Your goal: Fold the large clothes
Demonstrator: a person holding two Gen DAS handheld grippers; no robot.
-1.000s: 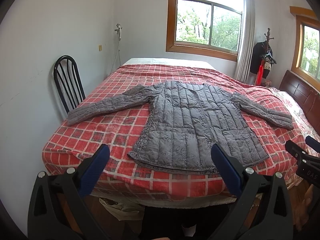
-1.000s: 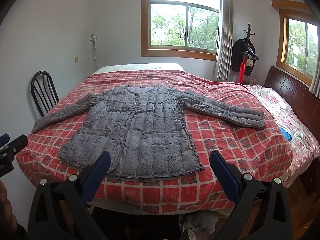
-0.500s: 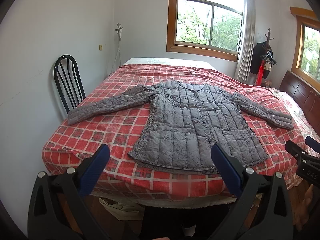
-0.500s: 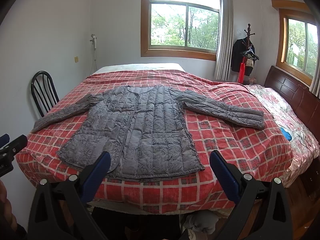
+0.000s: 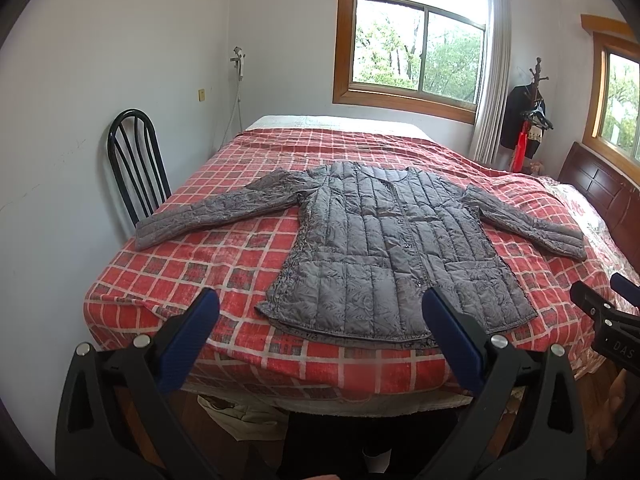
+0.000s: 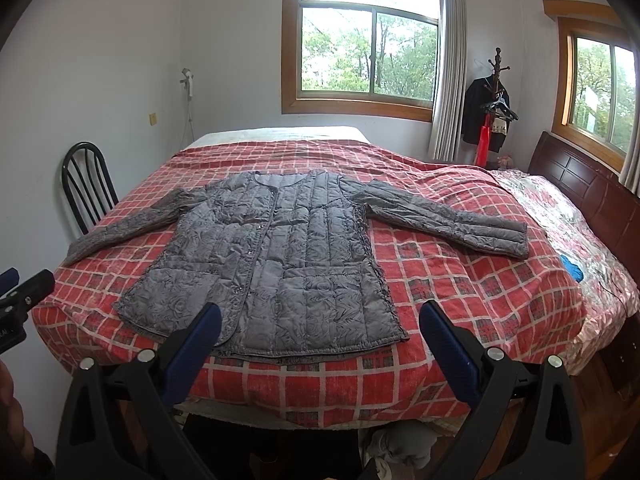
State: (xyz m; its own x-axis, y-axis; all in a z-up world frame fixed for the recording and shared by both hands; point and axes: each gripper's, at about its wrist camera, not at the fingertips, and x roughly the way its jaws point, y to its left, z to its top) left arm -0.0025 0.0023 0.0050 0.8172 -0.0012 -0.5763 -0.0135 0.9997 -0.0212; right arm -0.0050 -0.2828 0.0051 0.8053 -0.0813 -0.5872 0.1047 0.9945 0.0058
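Grey quilted jacket (image 5: 392,248) lies flat mid-bed (image 5: 224,256), sleeves spread wide — ready for folding, I'd guess — with left gripper (image 5: 320,340) and right gripper (image 6: 320,344) gaping wide, empty, at the near edge.

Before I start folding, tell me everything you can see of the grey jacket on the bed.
The grey jacket is quilted and puffy, with a faint leaf-like pattern, a collarless neck, front snaps and two patch pockets. It lies flat, front up and closed, on the red checked blanket, hem toward the cameras, both sleeves spread outward. Only the blanket touches it; both tools hang open short of the bed.
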